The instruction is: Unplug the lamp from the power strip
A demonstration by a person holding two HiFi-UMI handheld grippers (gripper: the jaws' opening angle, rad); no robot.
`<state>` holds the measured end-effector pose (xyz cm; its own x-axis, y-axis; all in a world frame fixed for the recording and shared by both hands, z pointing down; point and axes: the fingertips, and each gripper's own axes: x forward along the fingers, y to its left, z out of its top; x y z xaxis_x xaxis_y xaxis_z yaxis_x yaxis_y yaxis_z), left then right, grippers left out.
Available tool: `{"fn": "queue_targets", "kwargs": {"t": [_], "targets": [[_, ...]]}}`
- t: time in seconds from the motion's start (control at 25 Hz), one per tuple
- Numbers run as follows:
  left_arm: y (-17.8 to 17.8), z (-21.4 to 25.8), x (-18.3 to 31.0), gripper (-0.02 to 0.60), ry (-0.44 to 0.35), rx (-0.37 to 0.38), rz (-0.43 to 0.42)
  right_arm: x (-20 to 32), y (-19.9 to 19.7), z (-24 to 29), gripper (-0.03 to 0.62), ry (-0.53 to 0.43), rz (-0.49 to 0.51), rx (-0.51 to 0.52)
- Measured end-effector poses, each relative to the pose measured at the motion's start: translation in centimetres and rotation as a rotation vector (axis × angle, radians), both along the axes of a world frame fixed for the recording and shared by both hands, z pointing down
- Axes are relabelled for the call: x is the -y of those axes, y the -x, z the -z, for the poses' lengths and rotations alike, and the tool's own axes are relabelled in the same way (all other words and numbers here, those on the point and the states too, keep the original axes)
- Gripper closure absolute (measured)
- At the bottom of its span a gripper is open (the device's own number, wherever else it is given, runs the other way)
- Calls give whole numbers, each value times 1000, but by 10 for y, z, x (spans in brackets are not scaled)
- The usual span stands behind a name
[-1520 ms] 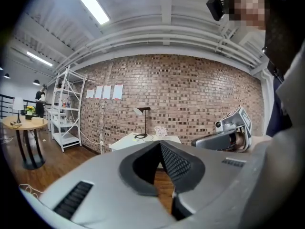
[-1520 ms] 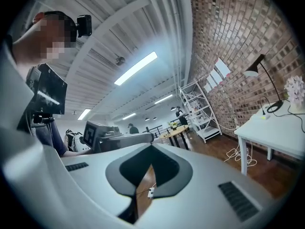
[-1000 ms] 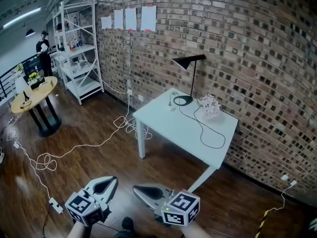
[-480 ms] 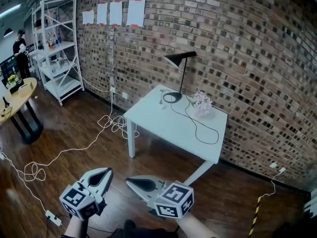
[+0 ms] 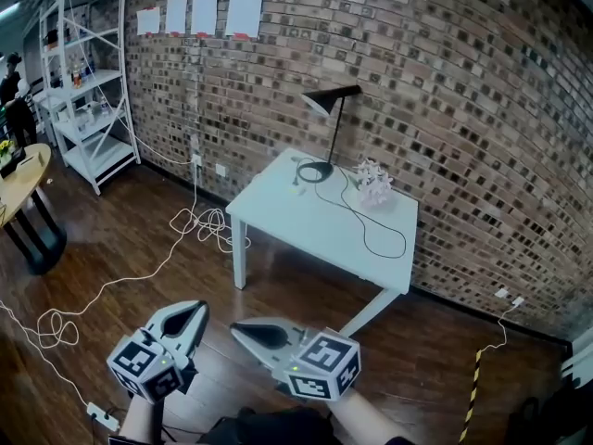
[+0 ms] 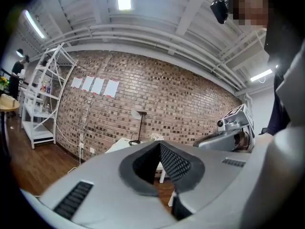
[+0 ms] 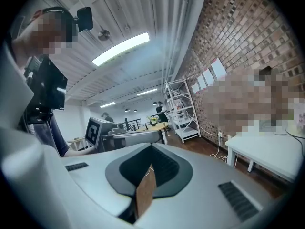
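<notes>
A black lamp (image 5: 332, 100) stands at the far end of a white table (image 5: 306, 219) against the brick wall. Its black cord (image 5: 371, 239) loops over the tabletop. A small white power strip (image 5: 102, 417) lies on the wood floor at the lower left, on a long white cable (image 5: 139, 274). My left gripper (image 5: 190, 315) and right gripper (image 5: 248, 330) hang side by side low in the head view, well short of the table. Both are shut with nothing between the jaws. The left gripper view shows the lamp (image 6: 141, 113) far off past the left gripper (image 6: 159, 142). My right gripper (image 7: 151, 147) points to the shelf side.
A white ornament (image 5: 374, 184) sits on the table beside the lamp. White shelving (image 5: 88, 109) and a round wooden table (image 5: 23, 188) stand at the left, with a person near them. Coiled white cable (image 5: 208, 222) lies by the table leg. A wall plug (image 5: 508, 297) is at the right.
The head view has swung and come closer: the table and lamp have slid left and grown slightly, and the shelving has moved to the left edge. Both grippers stay shut, low in front of me.
</notes>
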<state>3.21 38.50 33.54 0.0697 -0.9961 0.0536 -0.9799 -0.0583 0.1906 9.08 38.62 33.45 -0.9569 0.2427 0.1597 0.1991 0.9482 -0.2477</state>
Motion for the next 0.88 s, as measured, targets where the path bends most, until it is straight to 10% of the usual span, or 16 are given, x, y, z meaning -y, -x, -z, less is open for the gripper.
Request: {"fn": "queue_targets", "kwargs": {"t": [0.88], "targets": [[7,-23,54,583,87,-41,-21,66,2,-24,602,83,-70,-18]]}}
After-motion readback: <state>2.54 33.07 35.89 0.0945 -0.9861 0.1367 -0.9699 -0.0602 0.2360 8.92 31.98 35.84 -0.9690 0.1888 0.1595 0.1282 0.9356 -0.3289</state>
